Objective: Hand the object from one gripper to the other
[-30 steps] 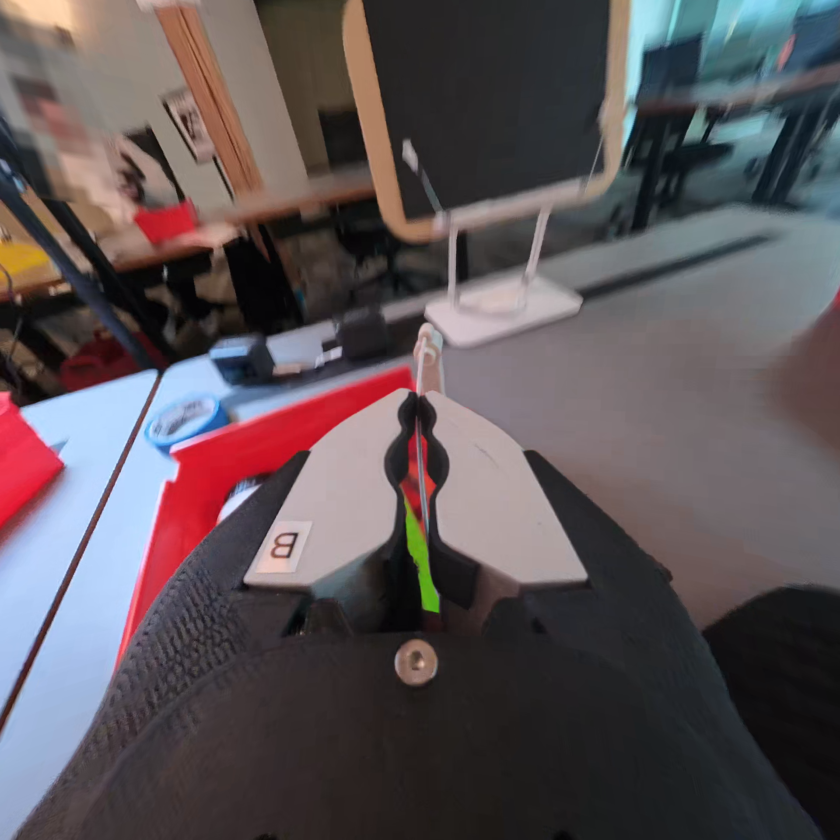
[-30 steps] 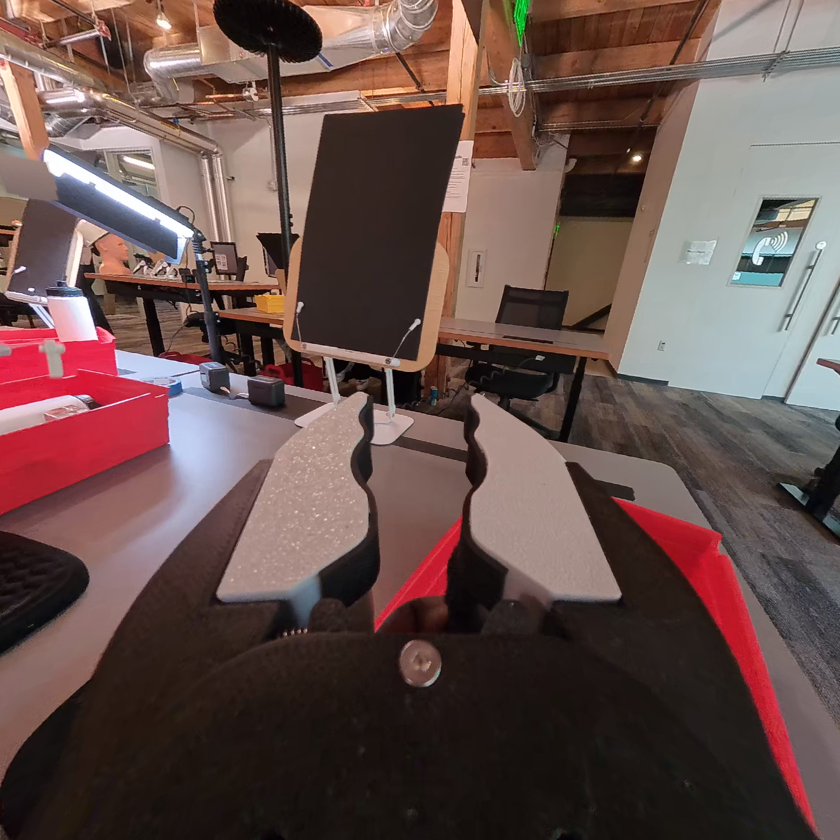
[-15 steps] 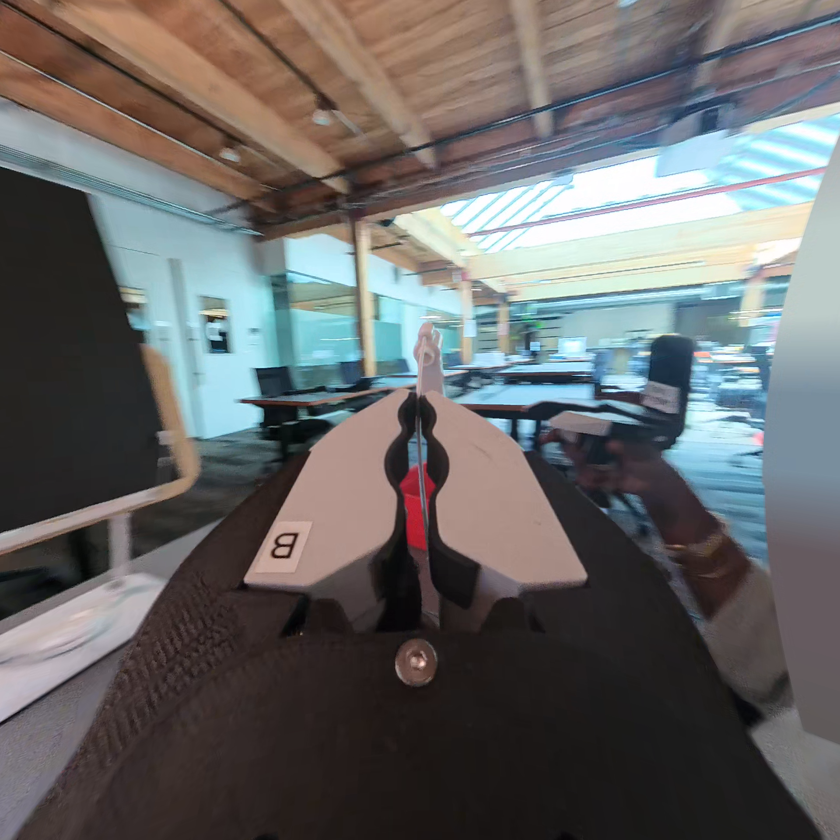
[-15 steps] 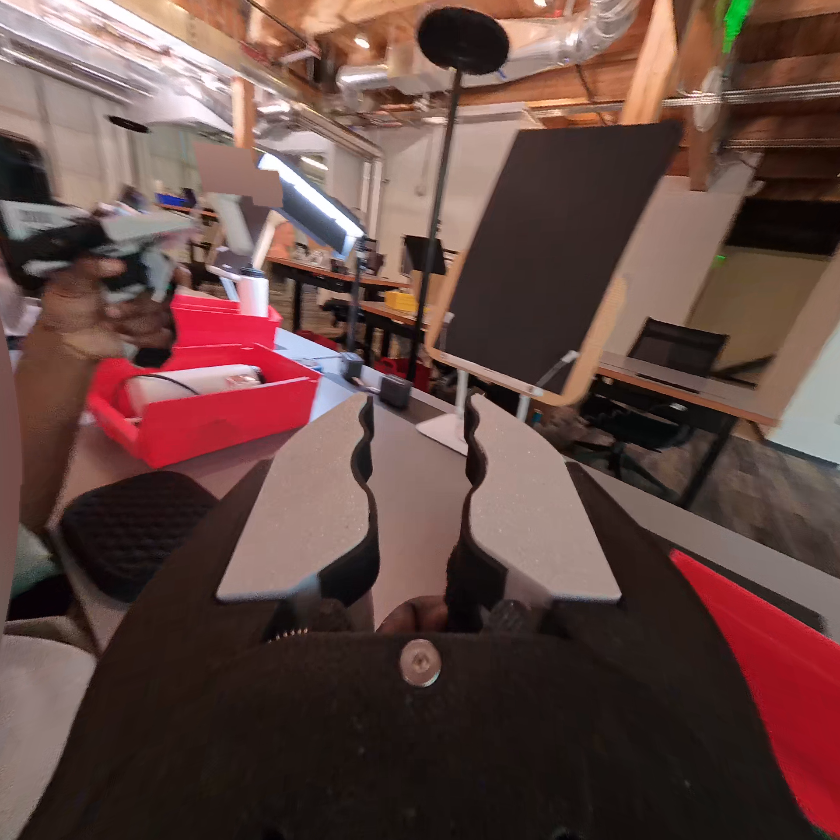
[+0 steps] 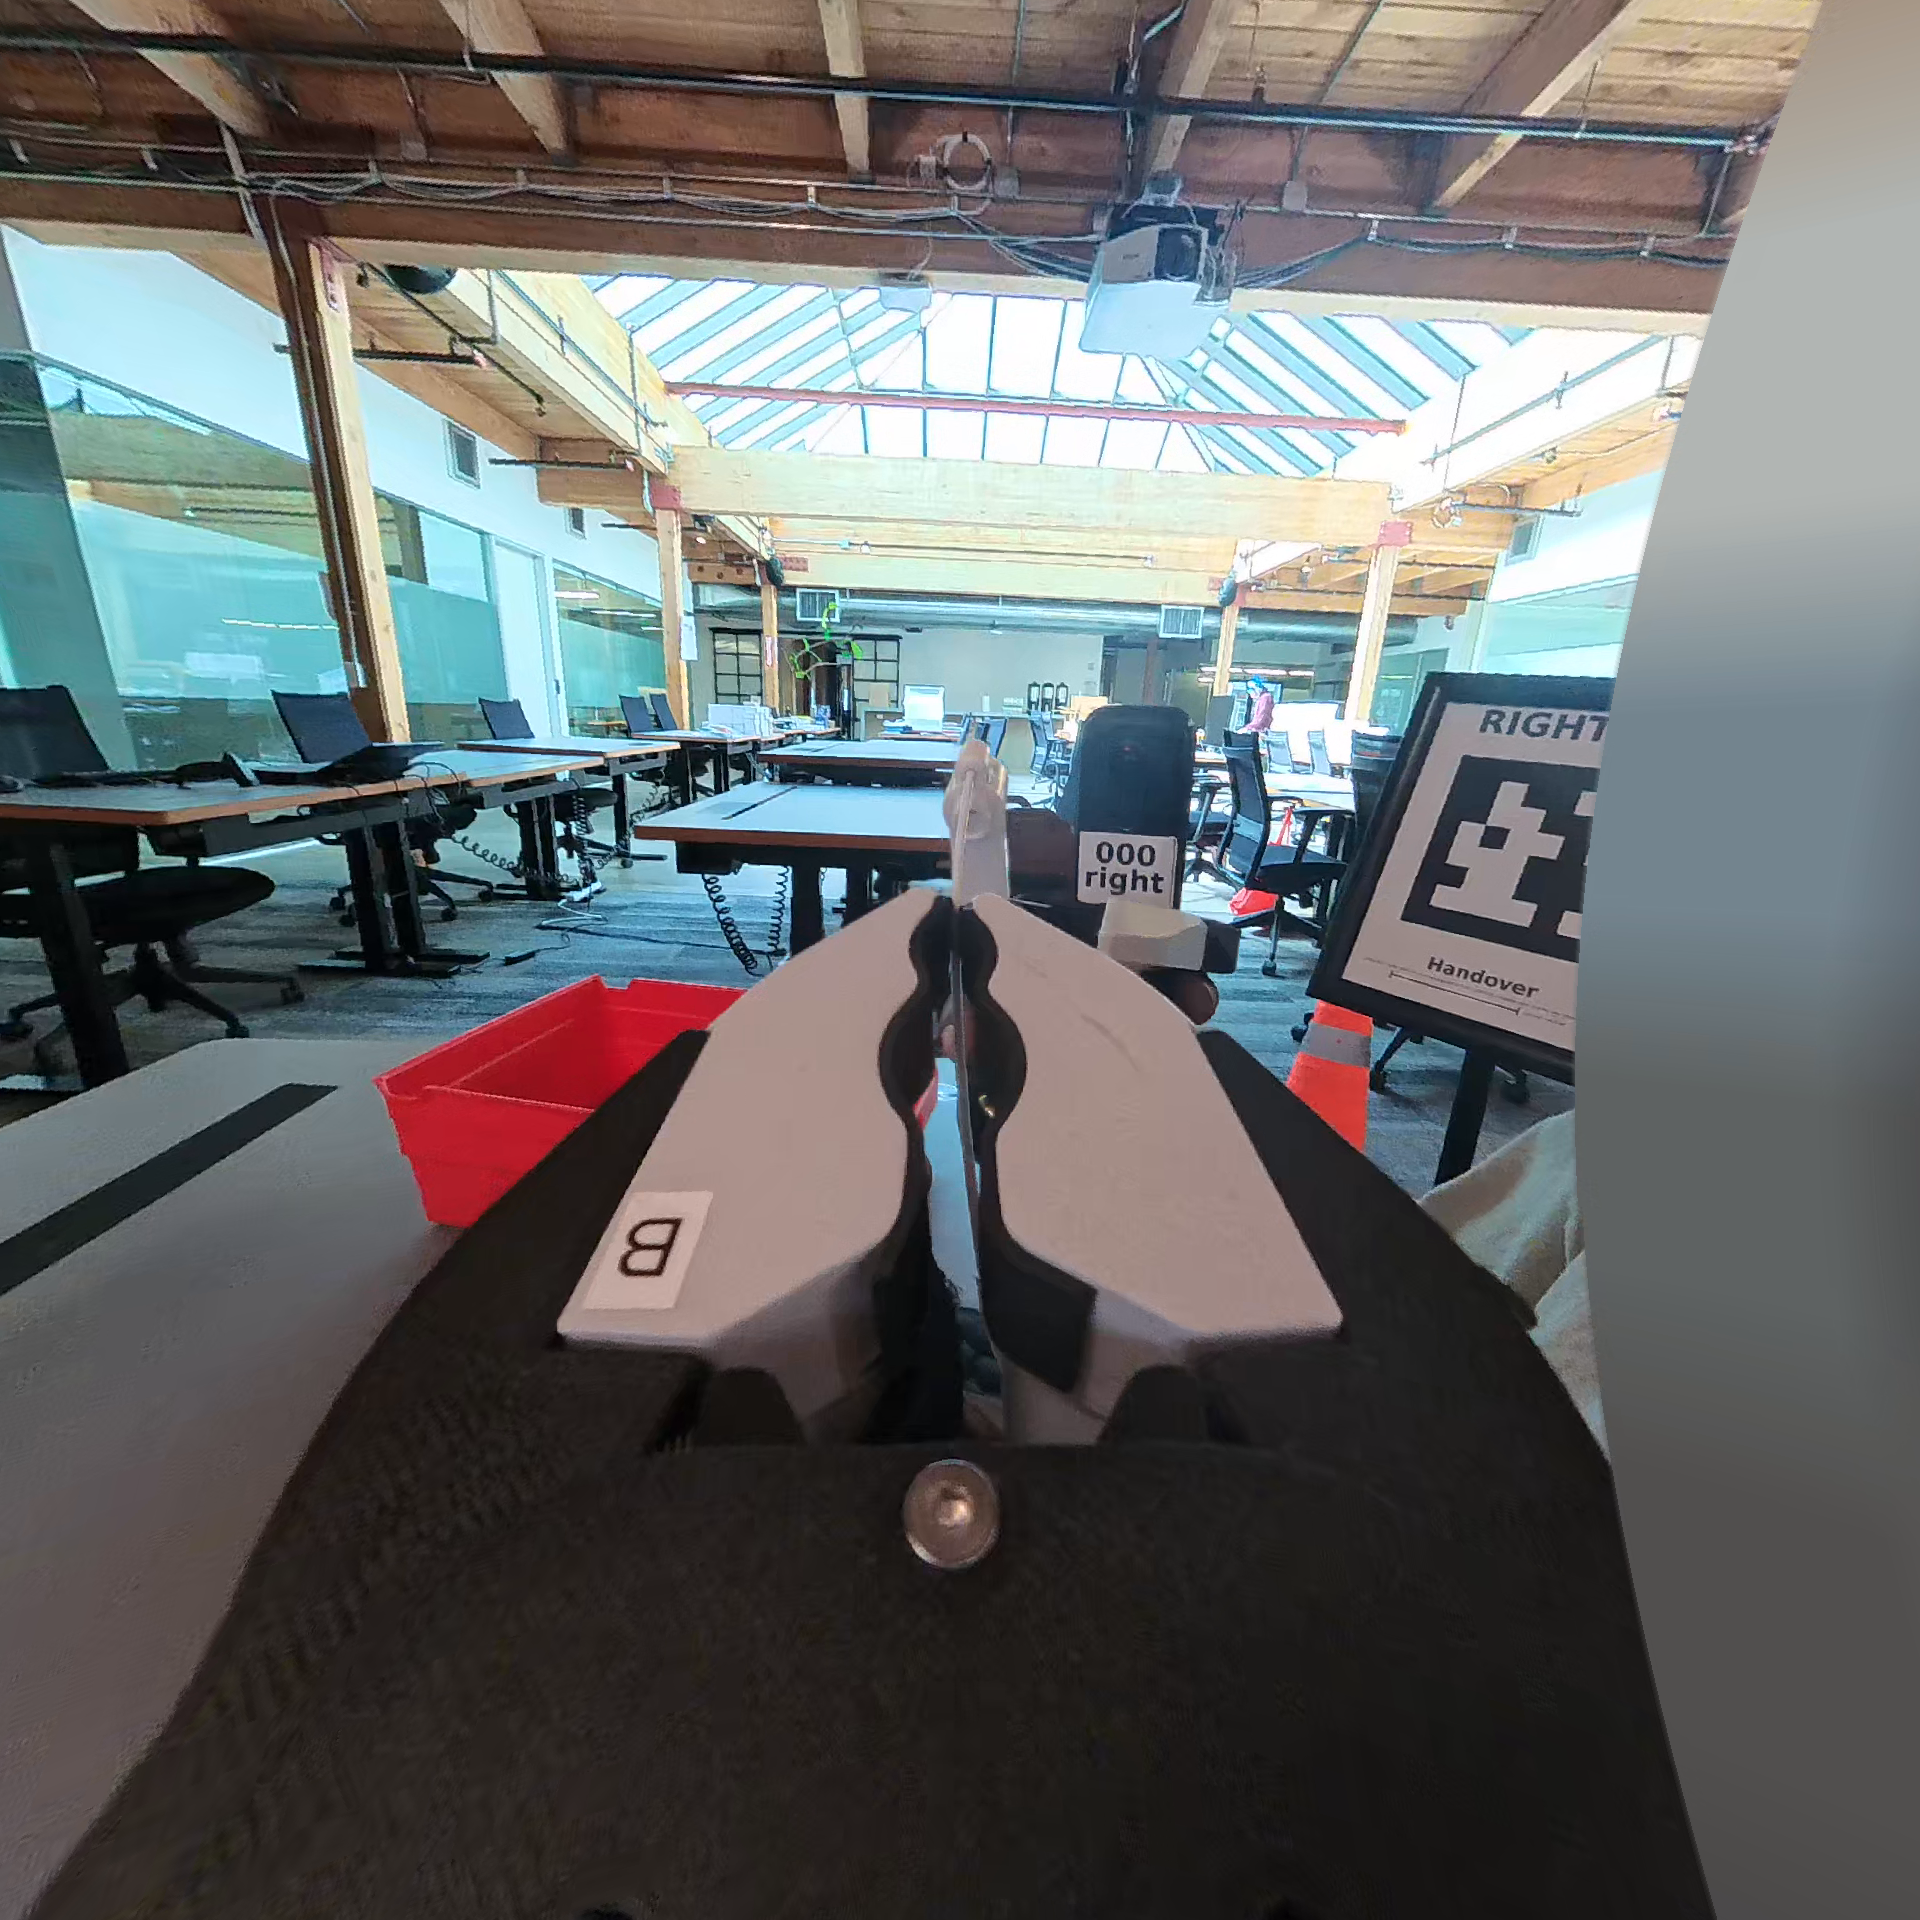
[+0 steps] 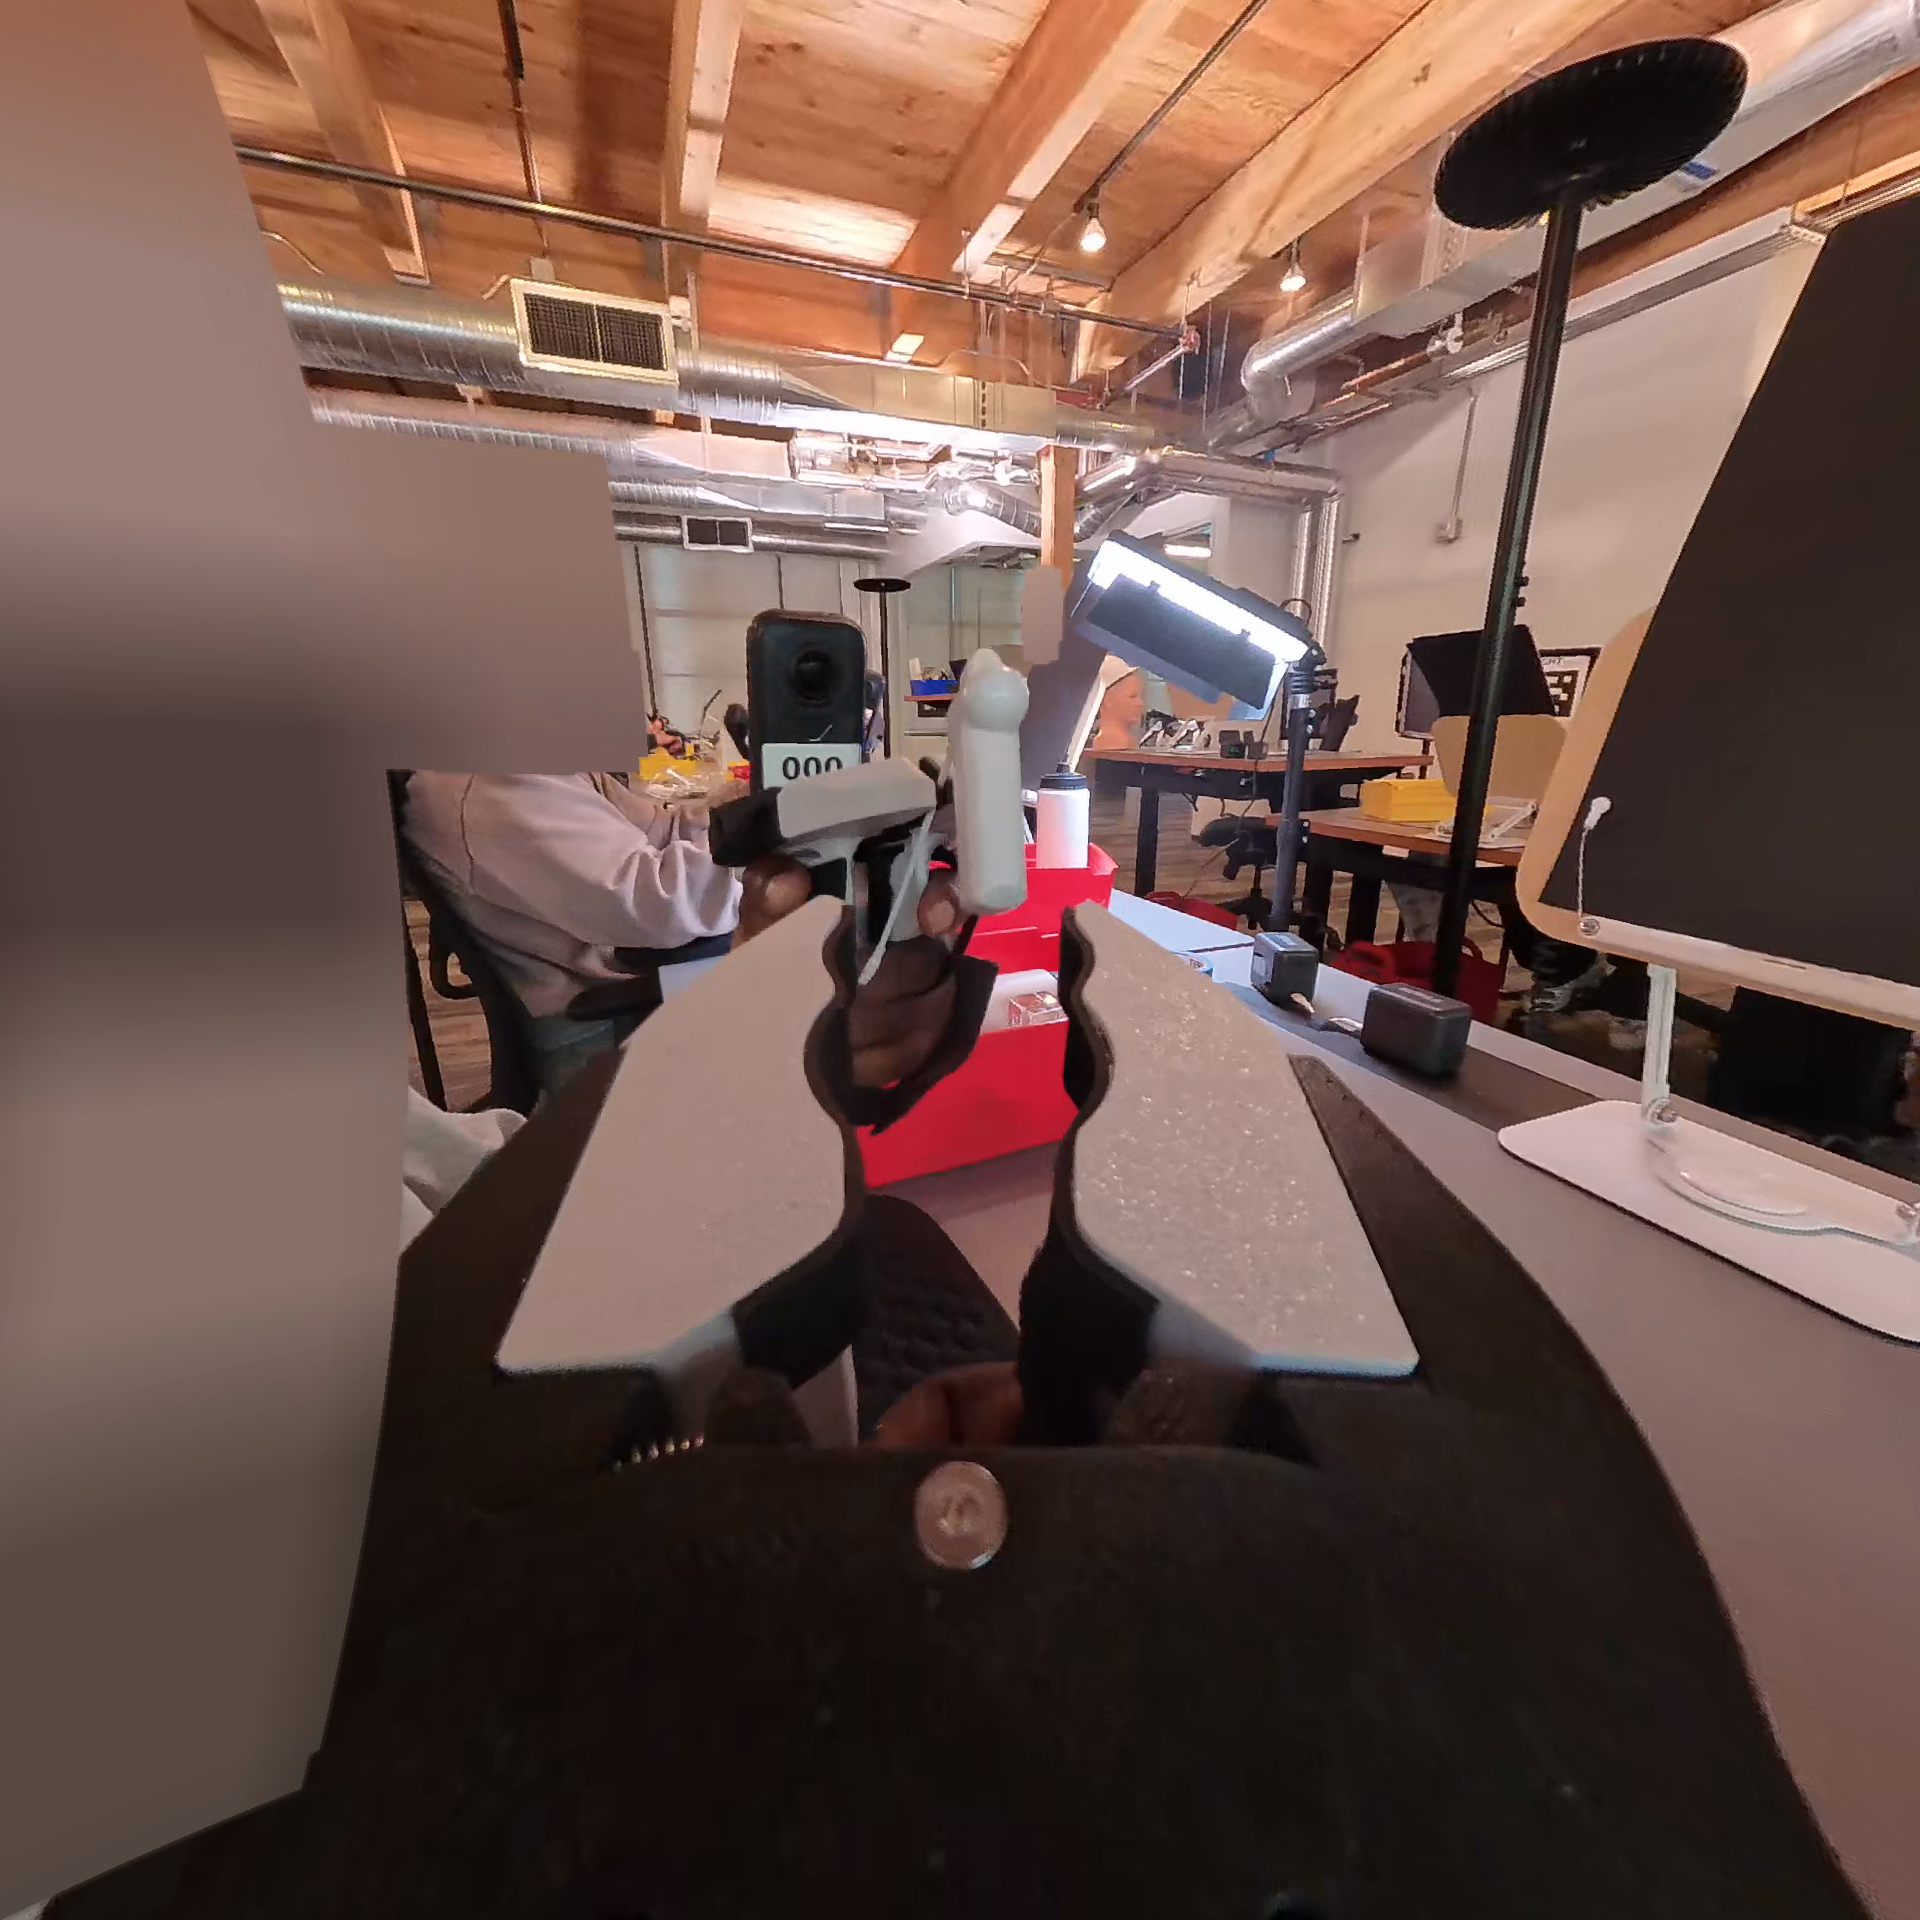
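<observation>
My left gripper [image 5: 951,909] is shut on a thin white object [image 5: 977,831] that looks edge-on here and sticks up past the fingertips. In the right wrist view the same object [image 6: 987,790] is a long white piece held upright in the left gripper [image 6: 883,821], a little beyond my fingertips. My right gripper [image 6: 951,920] is open and empty, pointed at the object. It also shows in the left wrist view [image 5: 1148,935], just behind the object. The two grippers face each other above the grey table [image 5: 156,1299].
A red bin [image 5: 488,1101] stands on the table ahead of the left gripper; another red bin [image 6: 966,1101] lies beyond the right gripper. A framed sign [image 5: 1486,862], an orange cone [image 5: 1335,1060], a black panel on a white stand [image 6: 1766,727] and small black boxes [image 6: 1413,1023] are nearby.
Both grippers have swung round from facing the black panel to facing each other. The left one stayed shut on the white object, the right one stayed open.
</observation>
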{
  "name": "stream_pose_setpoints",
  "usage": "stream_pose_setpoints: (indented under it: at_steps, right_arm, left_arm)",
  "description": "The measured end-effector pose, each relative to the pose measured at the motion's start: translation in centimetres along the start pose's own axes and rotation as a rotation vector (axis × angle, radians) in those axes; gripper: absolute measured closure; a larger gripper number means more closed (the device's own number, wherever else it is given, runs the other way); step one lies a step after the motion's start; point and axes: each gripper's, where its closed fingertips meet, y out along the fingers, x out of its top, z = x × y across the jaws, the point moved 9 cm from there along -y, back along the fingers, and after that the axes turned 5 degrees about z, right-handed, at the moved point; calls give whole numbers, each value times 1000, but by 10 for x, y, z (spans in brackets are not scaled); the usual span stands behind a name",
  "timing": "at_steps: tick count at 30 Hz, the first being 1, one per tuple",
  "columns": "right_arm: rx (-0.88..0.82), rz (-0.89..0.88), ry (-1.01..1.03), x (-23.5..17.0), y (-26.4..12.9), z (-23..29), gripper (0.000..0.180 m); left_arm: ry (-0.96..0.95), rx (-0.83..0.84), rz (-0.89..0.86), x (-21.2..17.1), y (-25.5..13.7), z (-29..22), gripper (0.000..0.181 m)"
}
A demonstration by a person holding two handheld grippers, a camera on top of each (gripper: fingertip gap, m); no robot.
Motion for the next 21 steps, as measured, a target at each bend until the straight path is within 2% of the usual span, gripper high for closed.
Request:
stream_pose_setpoints:
  at_steps: [7, 9, 12, 14, 17, 21]
  right_arm:
    - [-10, -14, -2, -2, 3, 0, 151]
    - [-17, -16, -25, -3, 3, 1, 168]
    - [-54, 2, -83, 0, 2, 1, 168]
    - [-180, 14, -187, 3, -1, 0, 168]
    - [-456, 51, -487, 6, -5, 1, 168]
    - [-868, 116, -972, 6, -2, 10, 168]
  left_arm:
    - [2, -39, 35, -6, 9, -4, 179]
    - [5, -39, 41, -7, 10, -5, 179]
    - [47, -6, 31, -7, 8, -3, 174]
    - [102, 93, 14, -4, 5, 0, 161]
    - [233, 281, 20, -1, 0, 2, 148]
    - [197, 271, 59, -4, 12, -9, 141]
